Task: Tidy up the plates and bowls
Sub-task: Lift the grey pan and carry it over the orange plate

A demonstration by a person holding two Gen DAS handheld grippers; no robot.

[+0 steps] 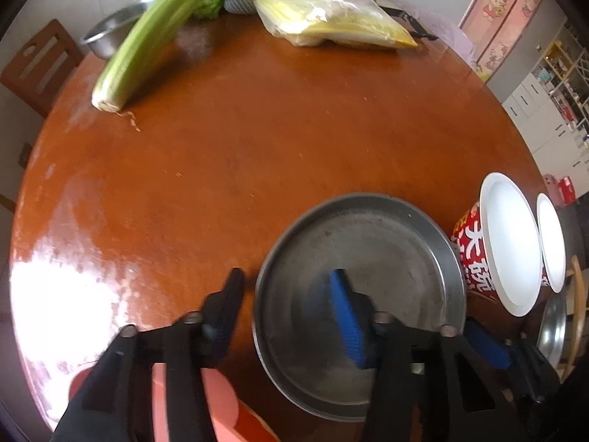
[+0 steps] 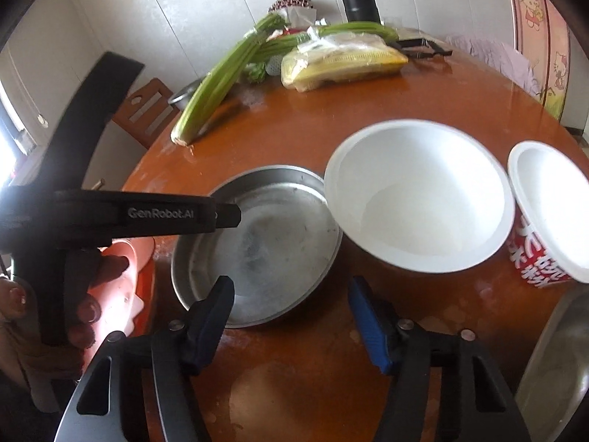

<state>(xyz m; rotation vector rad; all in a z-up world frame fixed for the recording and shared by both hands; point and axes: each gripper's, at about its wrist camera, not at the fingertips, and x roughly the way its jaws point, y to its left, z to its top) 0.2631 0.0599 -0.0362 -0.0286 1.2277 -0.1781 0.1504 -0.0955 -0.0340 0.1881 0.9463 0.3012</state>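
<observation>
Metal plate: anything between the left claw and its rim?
Nothing visible. The left claw straddles the rim of the metal plate, with one finger outside over the table and one inside, not yet pinching.

The left wrist camera sits low and close over the near edge of the round wooden table (image 1: 228,169), tilted steeply down along its fingers at the steel plate (image 1: 368,250), facing the far edge. The right wrist camera looks less steeply from the near edge, slightly further right, taking in more wall. Both views share the steel plate (image 2: 268,235), the larger white bowl (image 1: 510,243) (image 2: 416,199), and the celery (image 1: 147,44) (image 2: 217,84) at the far left edge.
</observation>
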